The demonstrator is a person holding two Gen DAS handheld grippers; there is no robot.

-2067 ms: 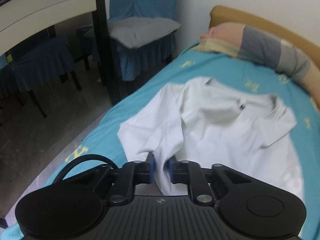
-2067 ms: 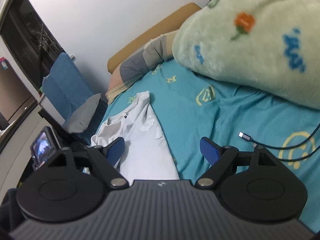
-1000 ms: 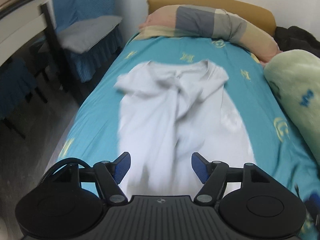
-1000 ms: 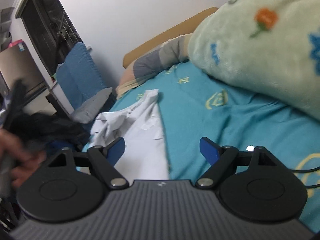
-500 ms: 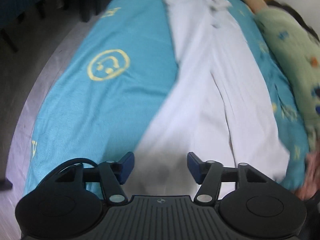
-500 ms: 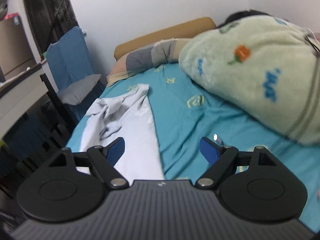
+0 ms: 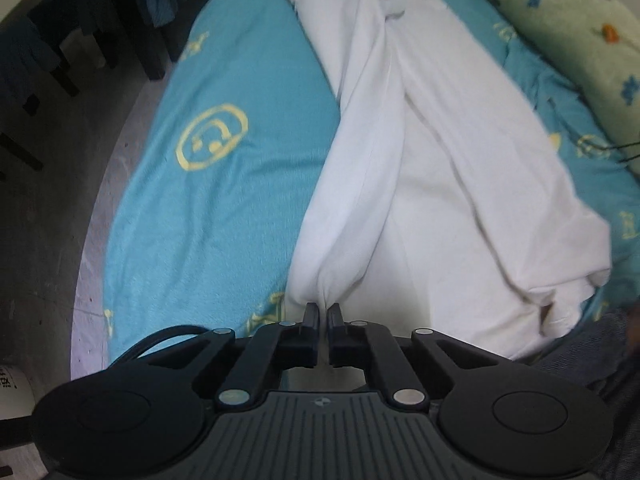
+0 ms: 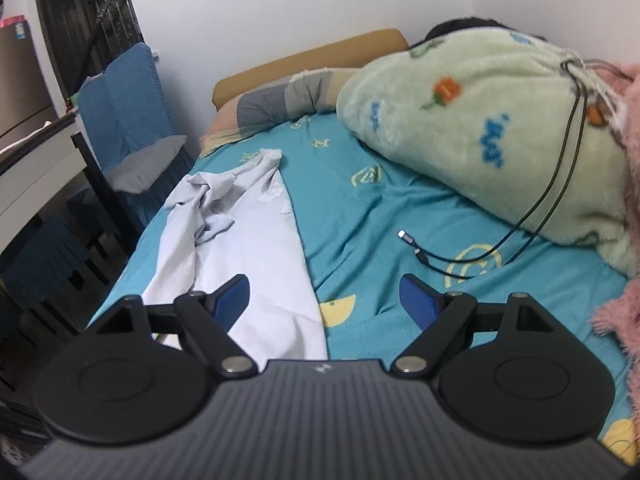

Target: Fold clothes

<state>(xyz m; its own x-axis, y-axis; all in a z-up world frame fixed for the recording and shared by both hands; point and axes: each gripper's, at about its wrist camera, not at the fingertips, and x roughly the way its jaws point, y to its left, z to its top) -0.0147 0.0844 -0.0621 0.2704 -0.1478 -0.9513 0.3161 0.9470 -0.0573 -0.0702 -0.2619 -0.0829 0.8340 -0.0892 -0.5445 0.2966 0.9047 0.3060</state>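
A white shirt lies lengthwise on the teal bed sheet, collar end far away and bunched. My left gripper is shut on the near hem of the shirt, which gathers into a ridge running away from the jaws. In the right wrist view the same shirt lies left of centre. My right gripper is open and empty, held above the shirt's right edge and the sheet.
A green fleece blanket is piled on the bed's right side, with black charging cables beside it. A pink fluffy blanket is at far right. A striped pillow lies at the headboard. A blue chair and table stand left.
My left gripper was open at the shirt's near end; it has closed on the hem. The right gripper stayed open and shifted slightly over the bed.
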